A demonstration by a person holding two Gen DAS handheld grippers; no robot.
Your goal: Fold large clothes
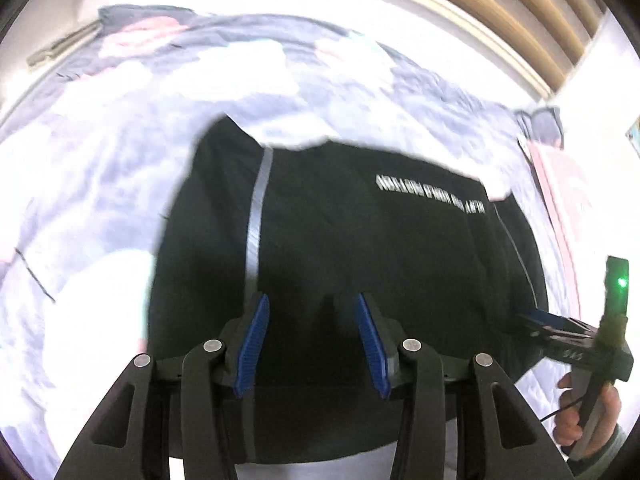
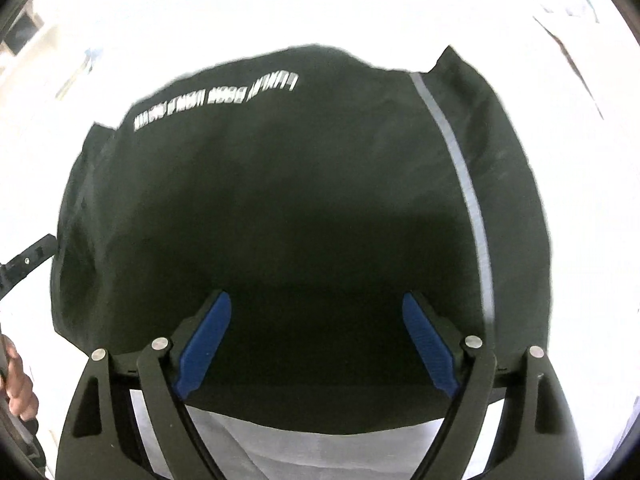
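A black garment (image 1: 360, 248) with a grey reflective stripe (image 1: 256, 220) and white lettering (image 1: 432, 194) lies folded flat on a pale bedcover (image 1: 88, 200). My left gripper (image 1: 312, 300) hovers over its near part, open, with nothing between the blue pads (image 1: 252, 344). In the right wrist view the same garment (image 2: 300, 200) fills the middle, and my right gripper (image 2: 316, 298) stands wide open above its near edge, holding nothing. The right gripper (image 1: 560, 328) also shows at the garment's right side, held by a hand (image 1: 588, 412).
Rumpled clothes (image 1: 140, 36) lie at the bed's far side. A slatted wooden panel (image 1: 520, 8) stands beyond the bed. A pink item (image 1: 560, 192) lies to the right. White cloth (image 2: 320, 452) shows under the garment's near edge. Another hand (image 2: 16, 380) is at the left rim.
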